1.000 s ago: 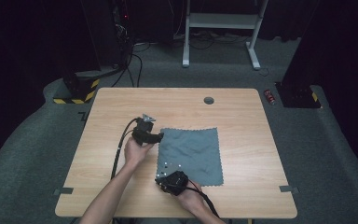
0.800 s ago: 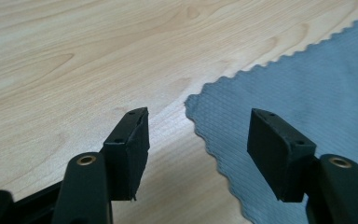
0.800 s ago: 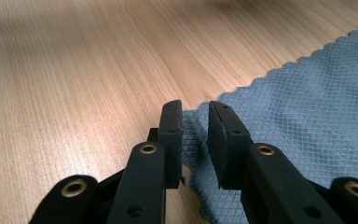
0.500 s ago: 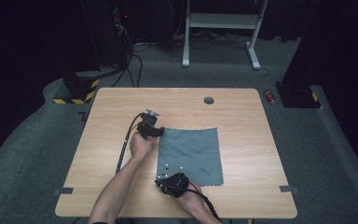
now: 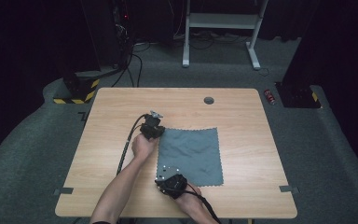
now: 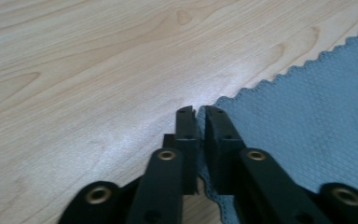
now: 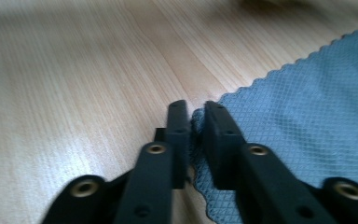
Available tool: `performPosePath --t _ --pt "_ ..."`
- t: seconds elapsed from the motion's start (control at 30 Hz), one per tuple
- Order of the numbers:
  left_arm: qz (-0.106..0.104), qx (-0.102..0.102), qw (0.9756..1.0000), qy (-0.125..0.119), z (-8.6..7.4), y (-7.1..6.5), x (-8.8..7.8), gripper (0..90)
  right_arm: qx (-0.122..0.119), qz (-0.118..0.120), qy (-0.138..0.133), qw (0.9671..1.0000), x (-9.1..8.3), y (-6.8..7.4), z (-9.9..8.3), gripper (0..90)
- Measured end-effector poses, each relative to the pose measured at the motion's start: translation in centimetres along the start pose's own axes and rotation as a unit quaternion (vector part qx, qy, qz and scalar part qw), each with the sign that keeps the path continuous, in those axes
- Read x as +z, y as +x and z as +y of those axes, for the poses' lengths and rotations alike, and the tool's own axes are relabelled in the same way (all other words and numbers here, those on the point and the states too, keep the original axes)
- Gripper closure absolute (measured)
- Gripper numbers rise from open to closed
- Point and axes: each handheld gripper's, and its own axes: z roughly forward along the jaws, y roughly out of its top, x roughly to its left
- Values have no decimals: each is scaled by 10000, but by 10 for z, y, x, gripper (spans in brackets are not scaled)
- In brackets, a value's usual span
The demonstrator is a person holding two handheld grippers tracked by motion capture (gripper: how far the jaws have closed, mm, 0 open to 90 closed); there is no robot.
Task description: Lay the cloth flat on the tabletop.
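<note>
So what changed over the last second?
The left gripper shifted to the cloth's far left corner, and its jaws have just been closing; they now pinch that edge. The right gripper has just been tightening on the near left corner. The cloth lies flat on the table as before.

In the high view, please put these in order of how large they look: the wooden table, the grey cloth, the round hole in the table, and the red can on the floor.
1. wooden table
2. grey cloth
3. and 4. round hole and red can: both small and similar; the can lies lower, on the floor, so I cannot rank them.
</note>
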Motion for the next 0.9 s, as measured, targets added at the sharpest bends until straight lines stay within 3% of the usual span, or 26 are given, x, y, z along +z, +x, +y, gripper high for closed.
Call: performPosePath --t 0.1,0.27,0.5,0.7,0.9 --pt "-66 -37 10000 56 1 1 0 894 -200 -209 91 9995 0 4 2 885" --pt "-250 -216 9995 6 2 7 -3 897 -100 -143 84 9998 -1 2 1 894" --pt "-414 -196 9987 -226 11 10 -19 899 119 -53 -148 9998 -15 -3 3 896" --pt "-509 -219 9980 -309 15 12 -30 900 128 25 -254 9996 -22 -3 10 898" --pt "-475 -235 9981 -312 11 24 -45 900 61 255 -415 9988 -20 2 20 898"
